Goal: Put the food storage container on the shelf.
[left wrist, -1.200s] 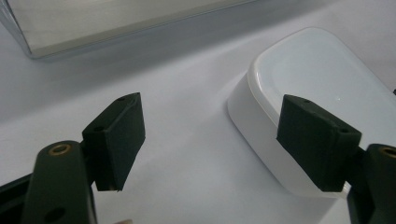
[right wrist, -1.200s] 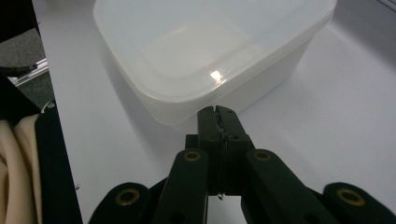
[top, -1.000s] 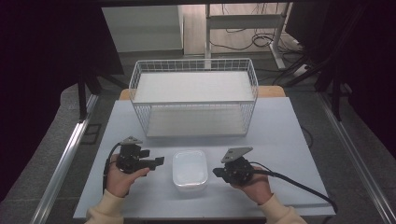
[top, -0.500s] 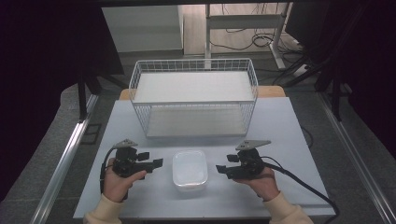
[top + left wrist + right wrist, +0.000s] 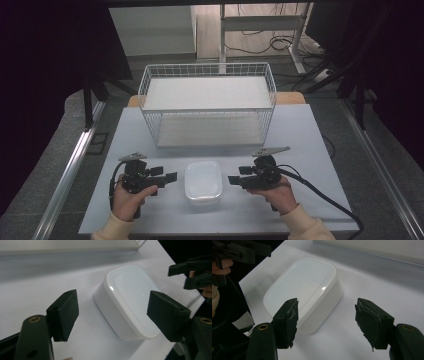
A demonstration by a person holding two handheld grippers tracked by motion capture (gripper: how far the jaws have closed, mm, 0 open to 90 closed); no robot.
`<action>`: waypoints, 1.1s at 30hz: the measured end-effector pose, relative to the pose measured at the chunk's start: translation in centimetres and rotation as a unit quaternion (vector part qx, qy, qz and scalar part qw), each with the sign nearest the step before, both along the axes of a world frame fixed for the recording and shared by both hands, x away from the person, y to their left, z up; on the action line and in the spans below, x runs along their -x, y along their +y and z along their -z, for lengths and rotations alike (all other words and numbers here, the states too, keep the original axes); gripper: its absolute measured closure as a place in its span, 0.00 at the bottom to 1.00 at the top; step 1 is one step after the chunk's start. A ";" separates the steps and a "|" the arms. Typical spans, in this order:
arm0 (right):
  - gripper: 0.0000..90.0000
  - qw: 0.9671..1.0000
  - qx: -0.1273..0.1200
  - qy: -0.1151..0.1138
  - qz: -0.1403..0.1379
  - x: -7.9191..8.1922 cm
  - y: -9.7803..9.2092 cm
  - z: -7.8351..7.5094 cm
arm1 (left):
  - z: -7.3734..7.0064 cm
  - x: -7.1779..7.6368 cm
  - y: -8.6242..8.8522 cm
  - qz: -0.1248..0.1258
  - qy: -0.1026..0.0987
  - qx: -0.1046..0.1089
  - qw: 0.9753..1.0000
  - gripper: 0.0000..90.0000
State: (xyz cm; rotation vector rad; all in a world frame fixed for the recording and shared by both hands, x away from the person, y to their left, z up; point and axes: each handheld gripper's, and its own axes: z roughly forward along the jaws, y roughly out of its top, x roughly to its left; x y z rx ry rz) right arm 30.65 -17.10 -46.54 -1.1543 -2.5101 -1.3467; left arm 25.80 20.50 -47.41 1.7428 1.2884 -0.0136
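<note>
A white lidded plastic box (image 5: 203,182) lies on the pale table between my two hands. My left gripper (image 5: 172,176) hovers just left of it, open, jaws pointing at its side. In the left gripper view the box (image 5: 130,300) lies ahead of the left gripper (image 5: 112,312), with nothing between the jaws. My right gripper (image 5: 233,180) is open too, a short gap right of the box. The right gripper view shows the box (image 5: 304,288) ahead and to the left of the right gripper (image 5: 325,320), untouched.
A white wire basket (image 5: 207,111) with a flat white bottom stands behind the box, towards the table's far edge. The table's front edge (image 5: 210,233) runs close under my forearms. Black cables (image 5: 325,200) trail off to the right.
Both grippers have shifted slightly: the right one rose and levelled, its jaws now pointing at the box. The left one drew a little nearer to the box. The box has not moved.
</note>
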 end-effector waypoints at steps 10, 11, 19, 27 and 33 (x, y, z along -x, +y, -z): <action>0.39 0.999 -0.028 0.035 -0.023 -0.9 2.1 0.1 | 0.9 0.0 -0.8 0.016 0.029 0.034 0.999 0.29; 0.39 0.999 -0.024 0.038 -0.020 -1.1 2.3 0.3 | 1.0 -0.1 -0.9 0.020 0.031 0.035 0.999 0.29; 0.42 0.998 -0.016 0.068 -0.005 -1.7 3.1 1.6 | 2.2 -0.8 -2.0 0.033 0.057 0.054 0.996 0.35; 0.45 0.996 -0.018 0.084 -0.001 -1.8 3.7 2.4 | 3.1 -1.3 -2.4 0.034 0.081 0.076 0.993 0.41; 0.49 0.995 -0.022 0.097 0.001 -1.8 3.8 2.6 | 4.1 -1.6 -2.7 0.044 0.104 0.096 0.989 0.47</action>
